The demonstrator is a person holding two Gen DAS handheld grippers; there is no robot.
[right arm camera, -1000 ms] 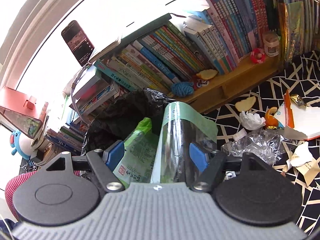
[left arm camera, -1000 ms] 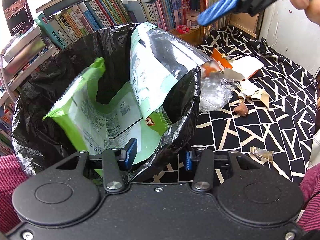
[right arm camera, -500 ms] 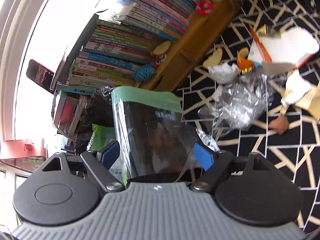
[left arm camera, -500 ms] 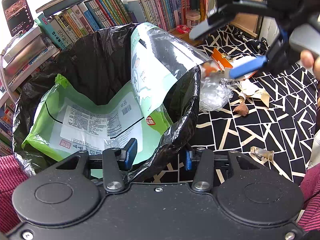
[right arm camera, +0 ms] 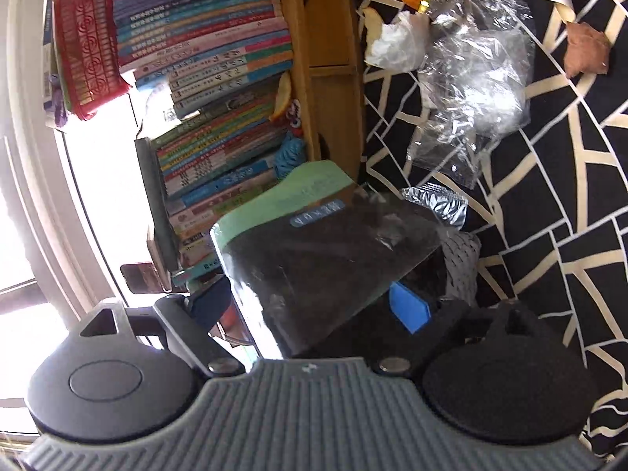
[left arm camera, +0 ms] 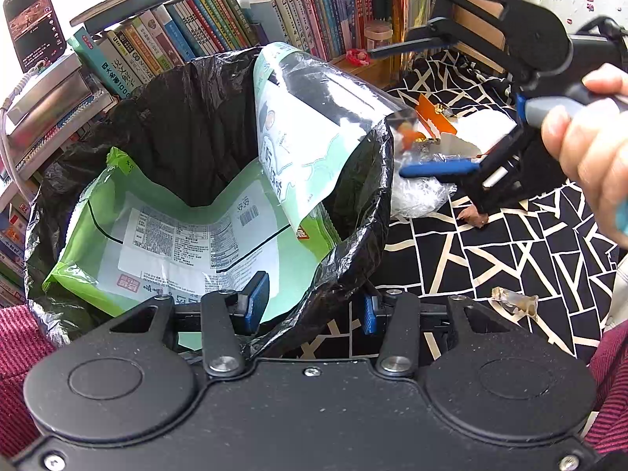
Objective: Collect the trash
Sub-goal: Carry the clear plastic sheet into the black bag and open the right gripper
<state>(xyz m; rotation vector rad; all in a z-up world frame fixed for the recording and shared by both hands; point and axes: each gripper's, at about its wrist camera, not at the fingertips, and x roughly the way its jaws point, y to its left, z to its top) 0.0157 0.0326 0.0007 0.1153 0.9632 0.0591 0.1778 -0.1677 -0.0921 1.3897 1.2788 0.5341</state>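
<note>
Ahead of the left hand-held gripper point(left arm camera: 312, 306), trash bag half loaded, litter left on the desk.

Clamped on the near rim of the black trash bag point(left arm camera: 184, 117), the left hand-held gripper holds the mouth open; a flattened green wrapper point(left arm camera: 176, 235) lies inside and a pale green-and-clear packet point(left arm camera: 310, 117) leans on the far rim, part way in. To its right, the right hand-held gripper point(left arm camera: 416, 104) has its jaws apart and empty, having just narrowed a little, above crumpled clear plastic point(right arm camera: 479, 90), a white wad point(right arm camera: 396, 45), a brown scrap point(right arm camera: 586, 51) and orange-white packaging point(left arm camera: 463, 125) on the black-and-cream desk point(left arm camera: 510, 255). A small clear wrapper point(left arm camera: 514, 301) lies nearer. I judge most collecting remains.
</note>
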